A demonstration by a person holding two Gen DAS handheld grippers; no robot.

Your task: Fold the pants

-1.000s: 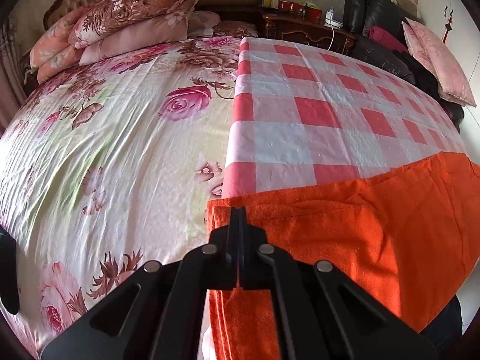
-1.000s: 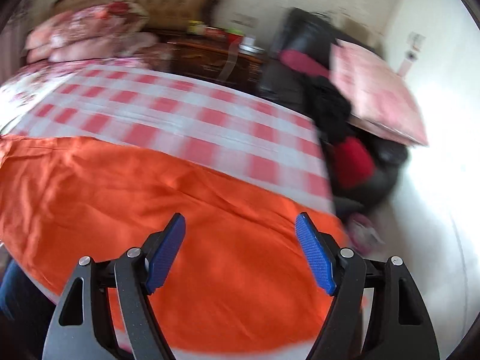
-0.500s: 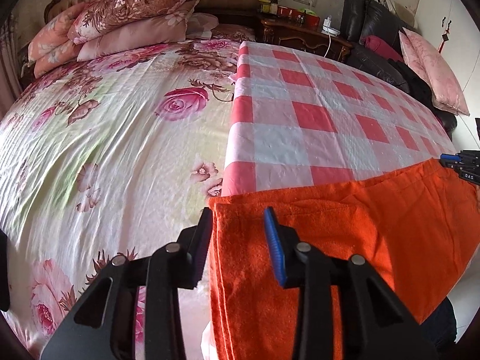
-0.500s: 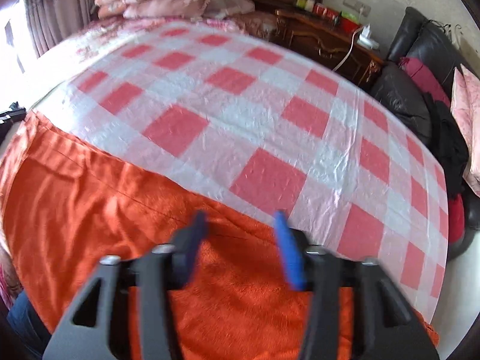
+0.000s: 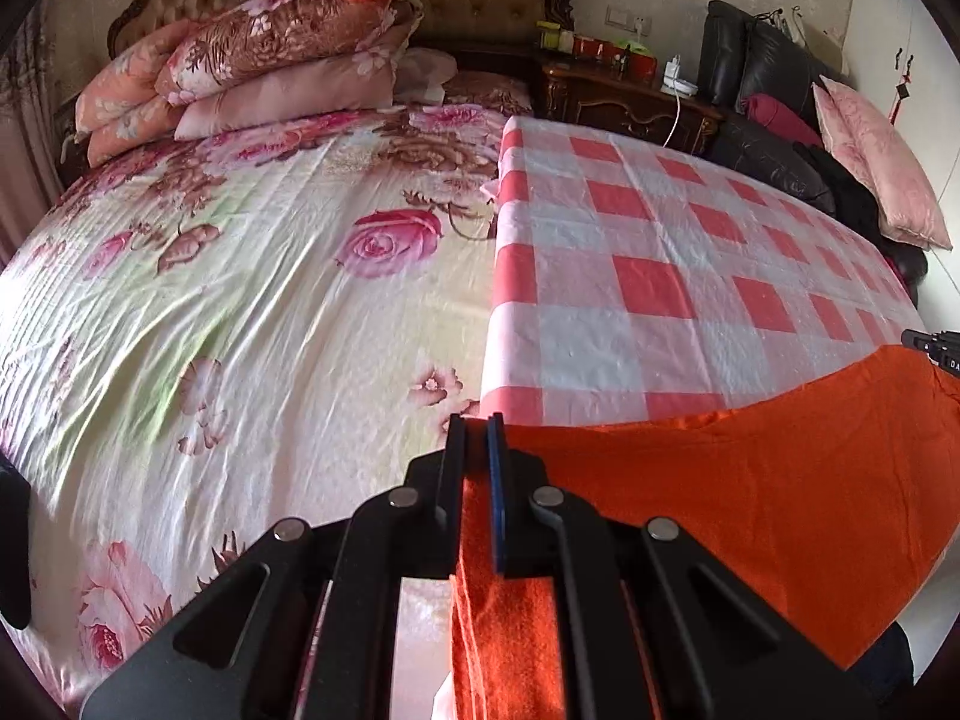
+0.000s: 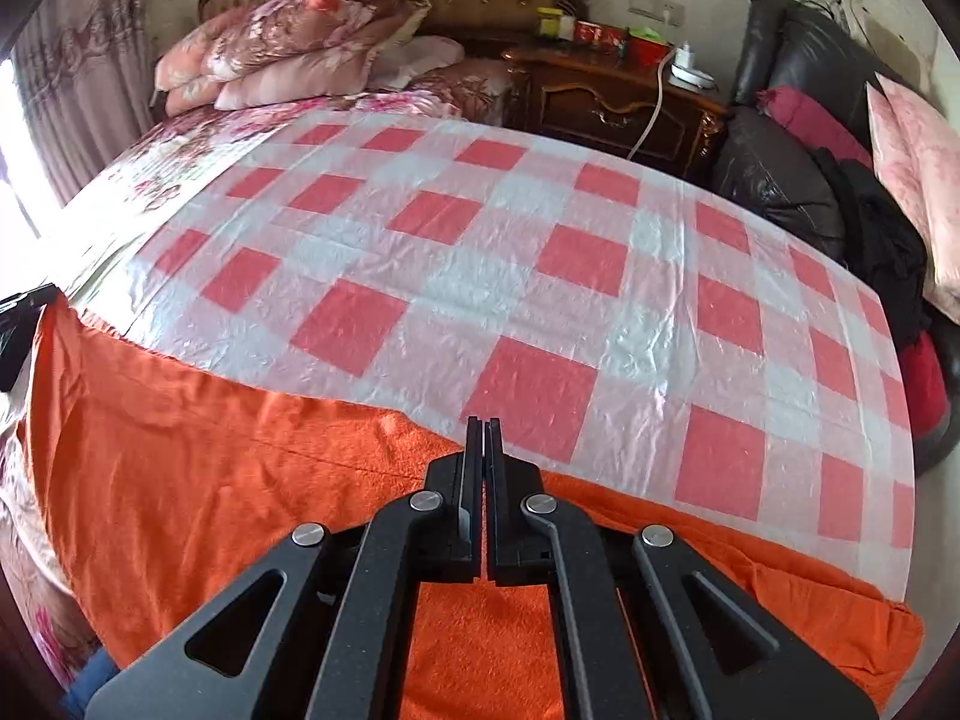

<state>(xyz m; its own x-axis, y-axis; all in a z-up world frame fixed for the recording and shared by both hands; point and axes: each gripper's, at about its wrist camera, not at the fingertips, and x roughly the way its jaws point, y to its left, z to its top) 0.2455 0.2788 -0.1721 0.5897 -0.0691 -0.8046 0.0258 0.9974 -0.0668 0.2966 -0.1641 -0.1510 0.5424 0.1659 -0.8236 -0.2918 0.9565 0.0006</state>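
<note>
Daylight floods in from the window (image 6: 12, 138) at the left, blown out white. The checked plastic sheet (image 6: 540, 276) glints. Both fisheye views are sharp, bowed, with dark corners.

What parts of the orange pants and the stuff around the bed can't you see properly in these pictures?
- Orange fuzzy fabric pants: the near part hangs off the bed's edge below the frame in both wrist views, so legs and waistband can't be told apart.
- Right claw: its own black fingers hide whether cloth is pinched between them.
- Small red and green containers on the dark wooden nightstand: too small to identify.
</note>
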